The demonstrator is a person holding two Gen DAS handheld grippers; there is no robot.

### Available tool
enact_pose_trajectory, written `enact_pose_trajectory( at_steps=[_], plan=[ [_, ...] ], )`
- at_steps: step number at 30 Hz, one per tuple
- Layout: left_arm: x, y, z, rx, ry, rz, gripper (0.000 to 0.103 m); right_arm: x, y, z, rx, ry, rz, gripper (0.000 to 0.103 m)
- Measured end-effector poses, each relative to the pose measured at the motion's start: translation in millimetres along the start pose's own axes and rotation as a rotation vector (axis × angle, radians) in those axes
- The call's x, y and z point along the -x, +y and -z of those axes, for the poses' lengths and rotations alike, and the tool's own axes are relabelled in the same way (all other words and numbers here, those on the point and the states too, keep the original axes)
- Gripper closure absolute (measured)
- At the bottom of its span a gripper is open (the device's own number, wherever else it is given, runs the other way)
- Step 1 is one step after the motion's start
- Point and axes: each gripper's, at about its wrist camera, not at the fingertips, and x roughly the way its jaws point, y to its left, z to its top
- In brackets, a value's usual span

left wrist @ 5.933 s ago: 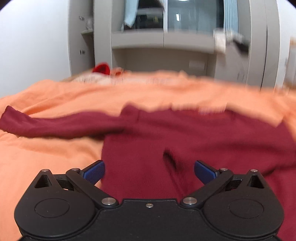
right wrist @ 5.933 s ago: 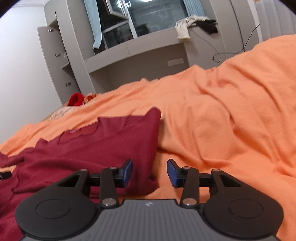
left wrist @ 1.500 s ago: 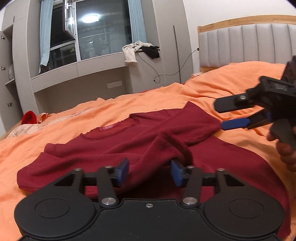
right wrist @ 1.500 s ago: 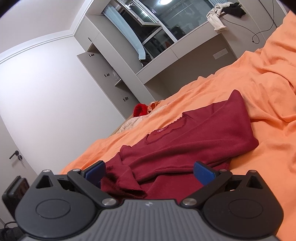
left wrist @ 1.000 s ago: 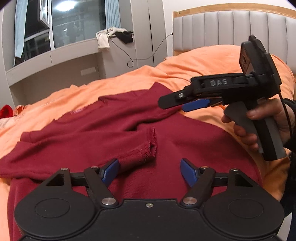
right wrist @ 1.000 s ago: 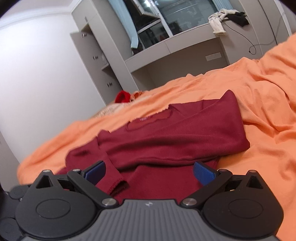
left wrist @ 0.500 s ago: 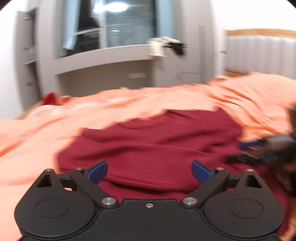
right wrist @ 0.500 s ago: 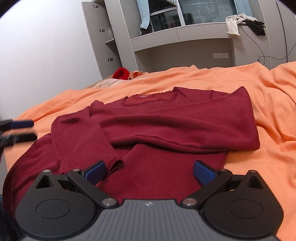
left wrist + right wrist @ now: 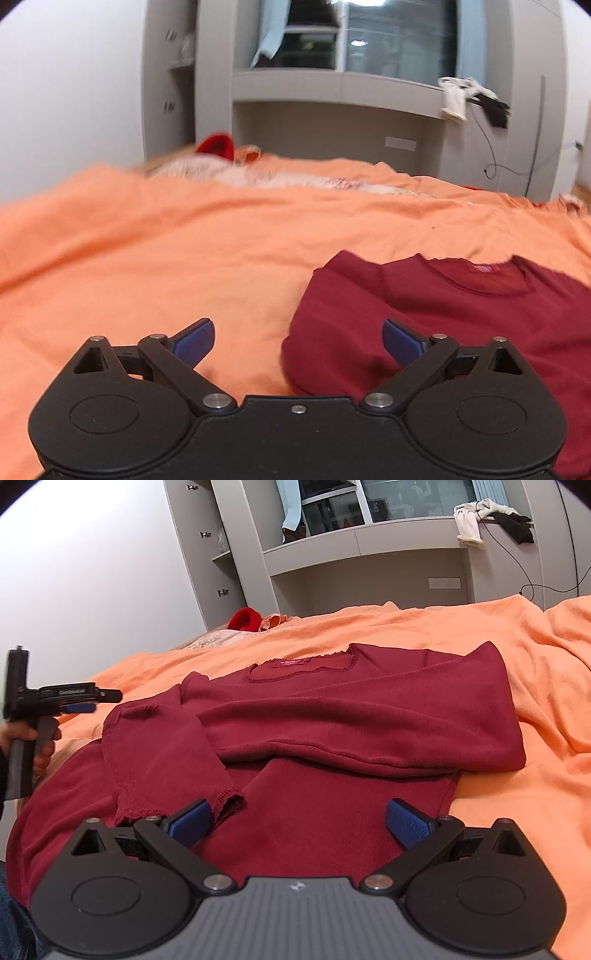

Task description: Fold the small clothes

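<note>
Orange bedspread [image 9: 184, 258] now under left claw [image 9: 297, 339], off sweater [image 9: 351, 716], empty.

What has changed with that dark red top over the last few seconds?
Both sleeves have been folded across the red top. The left tongs pulled one sleeve over, let it go and swung left over the orange blanket. The right tongs opened. The top stays flat.

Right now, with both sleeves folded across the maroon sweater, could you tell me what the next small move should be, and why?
Probably lower the open right gripper onto the maroon sweater's near hem and grip it. Both sleeves lie across the chest, the bottom half is still unfolded, and the left gripper hangs open beside the shoulder.
</note>
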Motion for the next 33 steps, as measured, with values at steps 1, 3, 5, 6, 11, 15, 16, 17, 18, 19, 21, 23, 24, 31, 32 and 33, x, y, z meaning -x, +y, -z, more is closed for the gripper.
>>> enact_pose_trajectory(
  at_steps=[1, 3, 5, 6, 11, 15, 16, 17, 18, 19, 21, 23, 24, 31, 32, 33],
  plan=[
    [-5, 5, 1, 0.033, 0.015, 0.009, 0.012, 0, 0, 0, 0.0, 0.001, -0.001, 0.0],
    [-11, 16, 3, 0.101, 0.043, 0.038, 0.019, 0, -1, 0, 0.001, 0.002, -0.003, 0.0],
    [-17, 20, 5, 0.15, 0.07, 0.067, 0.027, 0, -2, 0, 0.001, 0.002, -0.004, 0.0],
    [-19, 23, 7, 0.163, 0.083, 0.076, 0.028, 0, -2, 0, 0.001, 0.002, -0.004, 0.0],
    [-29, 27, 13, 0.205, 0.138, 0.122, 0.071, 0, -2, 0, 0.001, 0.002, -0.002, 0.0],
    [-26, 19, 9, 0.201, 0.155, 0.113, 0.09, 0, -2, 0, 0.0, 0.002, -0.003, 0.0],
    [-22, 15, 7, 0.192, 0.145, 0.094, 0.092, 0, -2, 0, 0.001, 0.002, -0.003, 0.0],
    [-17, 13, 5, 0.184, 0.13, 0.076, 0.093, -1, -2, 0, 0.001, 0.002, -0.003, 0.0],
    [-10, 8, 2, 0.169, 0.111, 0.052, 0.094, -1, -2, 0, 0.001, 0.002, -0.003, 0.0],
    [-4, 4, -1, 0.148, 0.097, 0.028, 0.094, -1, -2, 0, 0.001, 0.002, -0.002, 0.0],
    [6, -5, -6, 0.105, 0.077, -0.018, 0.094, -1, -2, 0, 0.003, 0.003, -0.001, 0.0],
    [11, -11, -8, 0.085, 0.086, -0.066, 0.095, -1, -2, 0, 0.006, 0.005, -0.001, 0.0],
    [11, -11, -7, 0.092, 0.094, -0.084, 0.095, -1, -2, 0, 0.008, 0.005, -0.001, 0.0],
    [-4, 5, 14, 0.154, 0.12, -0.071, 0.091, -2, -2, 1, 0.014, 0.004, -0.002, 0.0],
    [-5, 8, 16, 0.169, 0.119, -0.063, 0.087, -2, -2, 1, 0.014, 0.003, -0.002, 0.0],
    [-4, 10, 16, 0.18, 0.121, -0.052, 0.084, -2, -2, 1, 0.014, 0.003, -0.002, 0.0]
  ],
)
